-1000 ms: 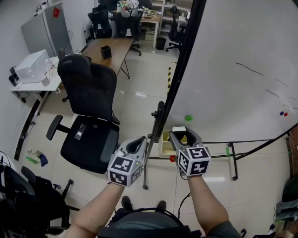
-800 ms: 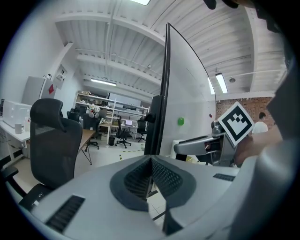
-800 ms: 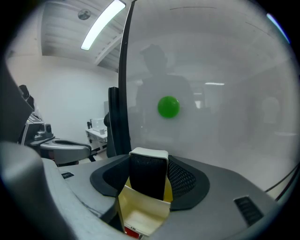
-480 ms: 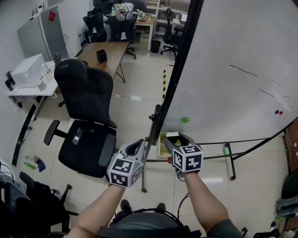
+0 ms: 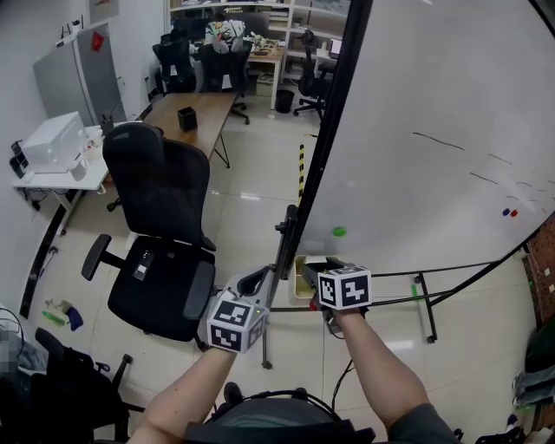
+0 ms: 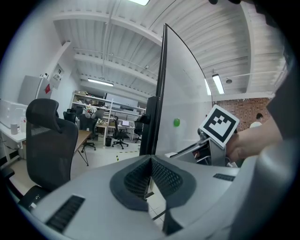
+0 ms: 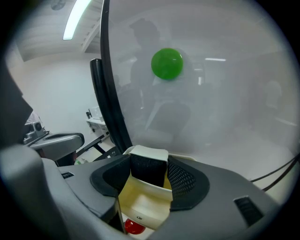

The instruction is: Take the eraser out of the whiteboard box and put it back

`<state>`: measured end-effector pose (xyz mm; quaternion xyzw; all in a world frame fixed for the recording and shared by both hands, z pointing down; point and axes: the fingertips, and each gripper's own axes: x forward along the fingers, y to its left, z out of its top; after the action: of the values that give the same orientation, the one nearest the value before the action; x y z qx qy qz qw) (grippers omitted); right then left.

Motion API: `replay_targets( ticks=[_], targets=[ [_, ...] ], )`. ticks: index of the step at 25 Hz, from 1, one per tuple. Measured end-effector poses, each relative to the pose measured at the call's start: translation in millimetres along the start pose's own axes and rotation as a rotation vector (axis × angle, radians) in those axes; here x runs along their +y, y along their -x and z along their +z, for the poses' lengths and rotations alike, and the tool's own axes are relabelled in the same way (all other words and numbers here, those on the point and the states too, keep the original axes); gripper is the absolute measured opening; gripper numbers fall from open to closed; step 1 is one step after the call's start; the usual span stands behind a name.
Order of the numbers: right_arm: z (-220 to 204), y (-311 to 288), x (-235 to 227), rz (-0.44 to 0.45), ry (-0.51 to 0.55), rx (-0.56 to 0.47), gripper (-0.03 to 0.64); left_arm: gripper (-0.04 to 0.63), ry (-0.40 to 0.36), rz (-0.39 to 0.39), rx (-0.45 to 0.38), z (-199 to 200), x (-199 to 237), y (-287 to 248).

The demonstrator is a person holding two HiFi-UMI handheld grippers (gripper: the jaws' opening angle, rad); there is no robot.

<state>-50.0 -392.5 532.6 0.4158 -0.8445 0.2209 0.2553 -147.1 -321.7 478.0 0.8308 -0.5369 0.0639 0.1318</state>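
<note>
Black-felt eraser [image 7: 147,171] at cream box [image 7: 140,208], green magnet [image 7: 167,63] above, office chair [image 5: 160,195] left

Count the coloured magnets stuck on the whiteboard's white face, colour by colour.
green magnet: 1
blue magnet: 1
red magnet: 1
Total: 3

We see a glossy tiled floor [image 5: 260,165], black chair [image 5: 160,186], long wooden table [image 5: 208,104], white wall [image 5: 22,61], what may be shelves [image 5: 286,9] far back.
</note>
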Motion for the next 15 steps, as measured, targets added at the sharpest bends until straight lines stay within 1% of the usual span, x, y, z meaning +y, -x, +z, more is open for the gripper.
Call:
replay_targets(
  ticks=[7, 10, 15],
  targets=[
    [-5, -3, -1, 0.035, -0.043, 0.127, 0.275, 0.032, 0.003, -0.007, -0.006, 0, -5, 2],
    [-8, -4, 0, 0.039, -0.054, 0.161, 0.275, 0.034, 0.017, -0.008, -0.010, -1, -7, 3],
    [-9, -4, -1, 0.032, -0.065, 0.196, 0.275, 0.034, 0.016, -0.015, -0.013, -2, -11, 4]
  ],
)
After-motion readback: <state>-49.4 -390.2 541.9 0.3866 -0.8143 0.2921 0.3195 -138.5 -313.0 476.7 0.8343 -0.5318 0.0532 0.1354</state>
